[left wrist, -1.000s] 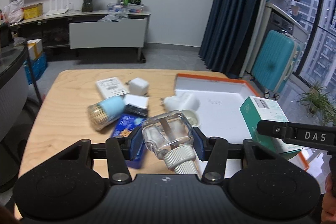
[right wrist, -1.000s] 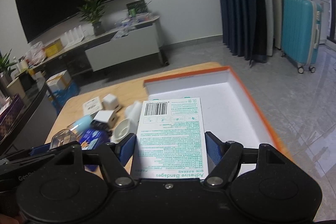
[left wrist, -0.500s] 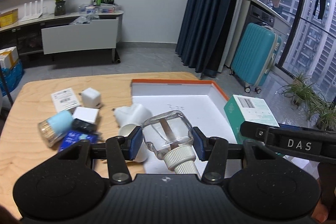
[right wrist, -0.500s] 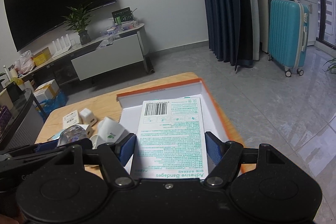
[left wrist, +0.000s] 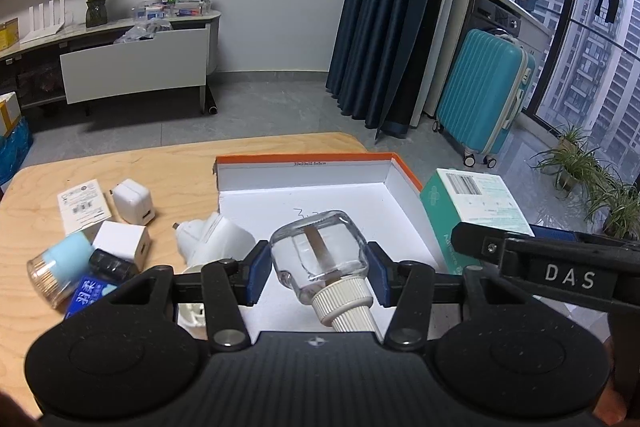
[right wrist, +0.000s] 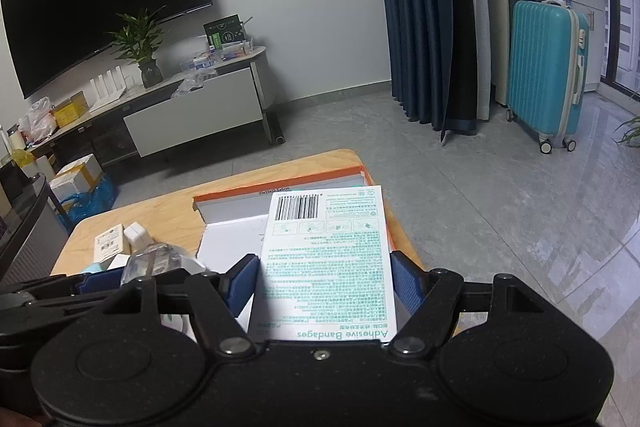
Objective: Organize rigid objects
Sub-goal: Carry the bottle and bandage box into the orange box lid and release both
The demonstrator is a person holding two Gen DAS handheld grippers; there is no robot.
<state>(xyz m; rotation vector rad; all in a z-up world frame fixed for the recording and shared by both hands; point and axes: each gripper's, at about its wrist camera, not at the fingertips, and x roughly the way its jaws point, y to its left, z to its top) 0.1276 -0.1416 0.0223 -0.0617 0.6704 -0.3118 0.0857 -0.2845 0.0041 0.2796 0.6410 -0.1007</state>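
My left gripper [left wrist: 318, 273] is shut on a clear glass bottle [left wrist: 320, 251] with a ribbed white cap, held over the white floor of the orange-rimmed box [left wrist: 304, 159]. My right gripper [right wrist: 324, 281] is shut on a white and green adhesive bandage box [right wrist: 326, 259], held flat above the same orange-rimmed box [right wrist: 276, 187]. In the left wrist view the bandage box [left wrist: 472, 205] hangs just past the orange-rimmed box's right wall. The glass bottle [right wrist: 154, 259] also shows at the lower left of the right wrist view.
On the wooden table [left wrist: 172, 163] left of the box lie a white charger cube [left wrist: 132, 201], a white carton [left wrist: 82, 205], a second white cube [left wrist: 120, 241], a white plastic item [left wrist: 214, 241], a light-blue-capped jar [left wrist: 58, 267] and a blue pack [left wrist: 90, 297]. A teal suitcase [left wrist: 484, 107] stands beyond.
Both grippers have travelled to the right across the table with their loads, so the orange-rimmed box now lies straight ahead of the bottle. Neither grip has changed.
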